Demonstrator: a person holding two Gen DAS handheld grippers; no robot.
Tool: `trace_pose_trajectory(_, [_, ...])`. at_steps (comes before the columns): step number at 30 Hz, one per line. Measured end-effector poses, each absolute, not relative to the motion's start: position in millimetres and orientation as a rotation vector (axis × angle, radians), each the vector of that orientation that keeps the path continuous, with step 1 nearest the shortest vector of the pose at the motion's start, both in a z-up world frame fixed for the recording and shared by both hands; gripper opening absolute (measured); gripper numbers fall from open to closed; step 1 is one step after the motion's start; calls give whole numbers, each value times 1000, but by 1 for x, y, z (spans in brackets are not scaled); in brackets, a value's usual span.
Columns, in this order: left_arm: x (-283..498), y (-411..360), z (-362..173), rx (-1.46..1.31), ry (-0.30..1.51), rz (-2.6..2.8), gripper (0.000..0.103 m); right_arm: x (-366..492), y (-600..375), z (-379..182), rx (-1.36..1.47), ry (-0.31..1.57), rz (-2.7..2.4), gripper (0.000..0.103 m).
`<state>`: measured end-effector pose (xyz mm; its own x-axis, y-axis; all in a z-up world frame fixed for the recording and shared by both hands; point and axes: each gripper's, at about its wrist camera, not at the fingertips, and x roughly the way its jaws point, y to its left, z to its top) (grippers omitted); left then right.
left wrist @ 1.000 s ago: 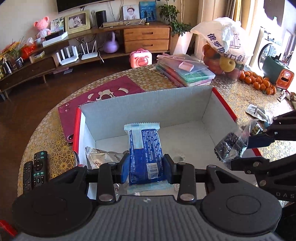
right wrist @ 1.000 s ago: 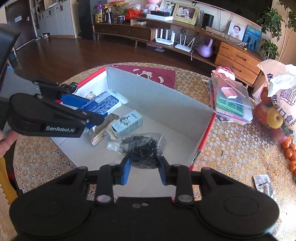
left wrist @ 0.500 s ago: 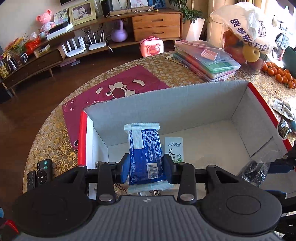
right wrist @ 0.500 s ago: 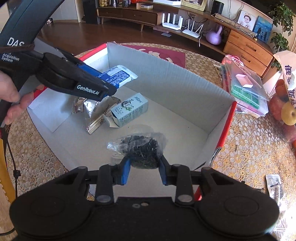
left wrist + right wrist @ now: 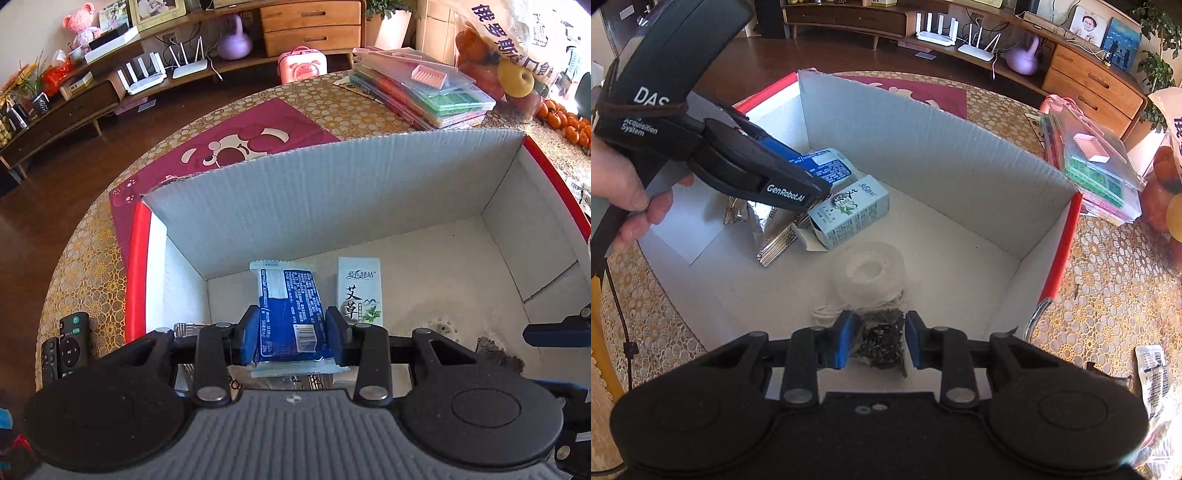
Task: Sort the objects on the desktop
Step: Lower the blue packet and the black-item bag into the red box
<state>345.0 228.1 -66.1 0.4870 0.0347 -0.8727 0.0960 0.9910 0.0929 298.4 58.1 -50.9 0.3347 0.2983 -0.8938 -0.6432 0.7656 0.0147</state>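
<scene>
Blue packet [image 5: 290,314] sits gripped in the left gripper's [image 5: 291,330] jaws over the box [image 5: 332,192]; the right gripper [image 5: 879,338] jaws clamp a dark bag [image 5: 881,341].

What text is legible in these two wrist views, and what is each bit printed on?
"GenRobot.AI": side of the left gripper.
"DAS" and "Acquisition System": its handle.
"艾草": front of the small white box in the cardboard box; the line above is too blurred.
Large blue Chinese characters: white plastic bag, only partly readable.
Blue packet in the left gripper: fine print and barcode, too small.
Silver packets: lettering unreadable.
</scene>
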Motion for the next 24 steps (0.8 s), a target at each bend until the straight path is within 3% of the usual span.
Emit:
trace_pose_trajectory(19, [348,219,-77,181,1136,-45,37,291,47,-42,-316,1035,650,37])
trace_pose_trajectory(24, [346,216,-74,184,1133,-31,47,291,40,-36,-283,1022,643,44])
